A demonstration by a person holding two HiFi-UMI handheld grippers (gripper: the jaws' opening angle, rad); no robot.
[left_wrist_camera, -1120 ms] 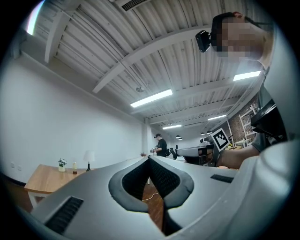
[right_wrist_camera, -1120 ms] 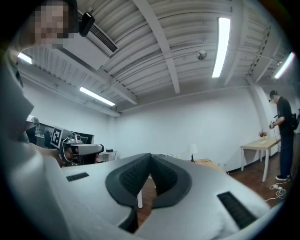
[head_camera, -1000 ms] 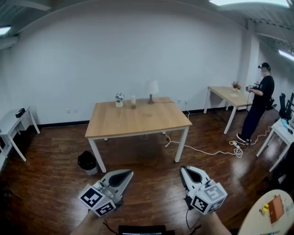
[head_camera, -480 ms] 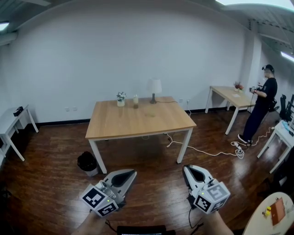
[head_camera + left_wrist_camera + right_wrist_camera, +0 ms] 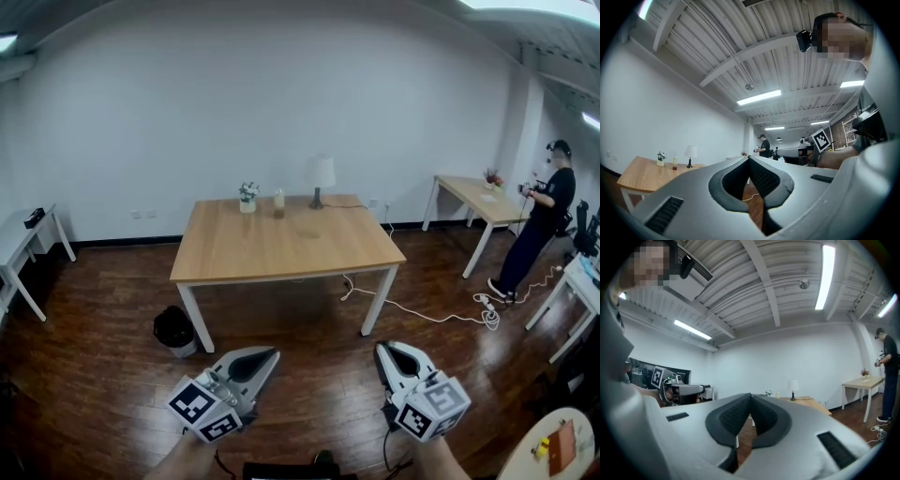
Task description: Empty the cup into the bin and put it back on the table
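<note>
Just a small pale cup point(image 5: 278, 202) — upright

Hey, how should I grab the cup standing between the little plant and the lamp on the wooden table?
Probably its side wall, mid-height, jaws level, coming across the table from the near edge: the cup stands upright, with the plant close on its left and the lamp on its right.

White wall point(image 5: 187, 94), dark wood floor point(image 5: 94, 375), wooden table point(image 5: 281, 248) mid-room, second table point(image 5: 473, 199) right, strip light point(image 5: 758, 97) overhead.
</note>
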